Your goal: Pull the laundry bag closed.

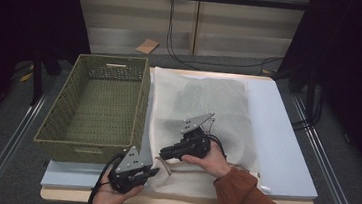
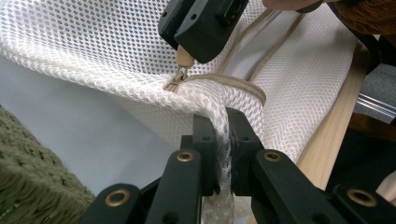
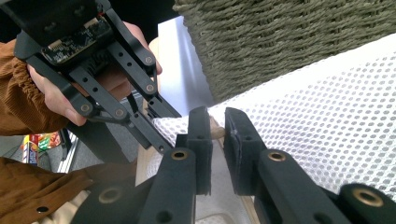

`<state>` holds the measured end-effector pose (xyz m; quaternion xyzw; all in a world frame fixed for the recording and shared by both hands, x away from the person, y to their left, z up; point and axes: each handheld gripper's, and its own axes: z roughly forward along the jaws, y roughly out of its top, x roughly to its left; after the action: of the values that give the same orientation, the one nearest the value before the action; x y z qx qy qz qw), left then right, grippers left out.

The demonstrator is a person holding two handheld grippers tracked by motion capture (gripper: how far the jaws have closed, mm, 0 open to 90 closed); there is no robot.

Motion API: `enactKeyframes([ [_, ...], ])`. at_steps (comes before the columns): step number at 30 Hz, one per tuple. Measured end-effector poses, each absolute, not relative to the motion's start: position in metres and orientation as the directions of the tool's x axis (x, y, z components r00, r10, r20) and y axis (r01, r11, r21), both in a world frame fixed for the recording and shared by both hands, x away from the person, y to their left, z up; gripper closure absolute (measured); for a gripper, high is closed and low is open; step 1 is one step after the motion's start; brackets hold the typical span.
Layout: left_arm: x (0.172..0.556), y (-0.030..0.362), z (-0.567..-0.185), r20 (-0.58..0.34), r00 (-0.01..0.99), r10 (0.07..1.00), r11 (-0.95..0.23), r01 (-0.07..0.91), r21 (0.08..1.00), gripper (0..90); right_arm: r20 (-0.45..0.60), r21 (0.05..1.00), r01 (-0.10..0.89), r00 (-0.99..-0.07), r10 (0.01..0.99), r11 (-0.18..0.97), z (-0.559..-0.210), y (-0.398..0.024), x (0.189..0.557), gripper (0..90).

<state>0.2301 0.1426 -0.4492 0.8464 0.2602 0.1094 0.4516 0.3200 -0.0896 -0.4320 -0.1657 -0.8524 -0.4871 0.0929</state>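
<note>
The left gripper (image 2: 223,154) pinches the corner of the white mesh zip bag (image 1: 209,104). The right gripper (image 2: 183,58) squeezes its small tan zipper pull (image 2: 183,57), beside the green woven basket (image 1: 62,110).

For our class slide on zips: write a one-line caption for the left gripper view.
Left gripper pinches the mesh bag while the right gripper grips its zip pull.
</note>
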Motion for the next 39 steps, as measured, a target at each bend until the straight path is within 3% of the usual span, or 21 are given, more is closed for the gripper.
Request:
enactKeyframes([
  [21, 0.231, 0.145, -0.448, -0.041, 0.846, 0.532, -0.474, 0.338, 0.813, 83.8, 0.355, 0.762, 0.397, -0.917, 0.184, 0.510, -0.445, -0.077, 0.323, 82.3],
  [32, 0.232, 0.150, -0.443, -0.056, 0.828, 0.558, -0.462, 0.366, 0.808, 66.8, 0.327, 0.773, 0.391, -0.920, 0.215, 0.499, -0.435, -0.087, 0.321, 82.5],
  [39, 0.233, 0.147, -0.426, -0.031, 0.838, 0.545, -0.447, 0.322, 0.835, 66.8, 0.318, 0.779, 0.387, -0.922, 0.220, 0.493, -0.432, -0.090, 0.319, 82.6],
])
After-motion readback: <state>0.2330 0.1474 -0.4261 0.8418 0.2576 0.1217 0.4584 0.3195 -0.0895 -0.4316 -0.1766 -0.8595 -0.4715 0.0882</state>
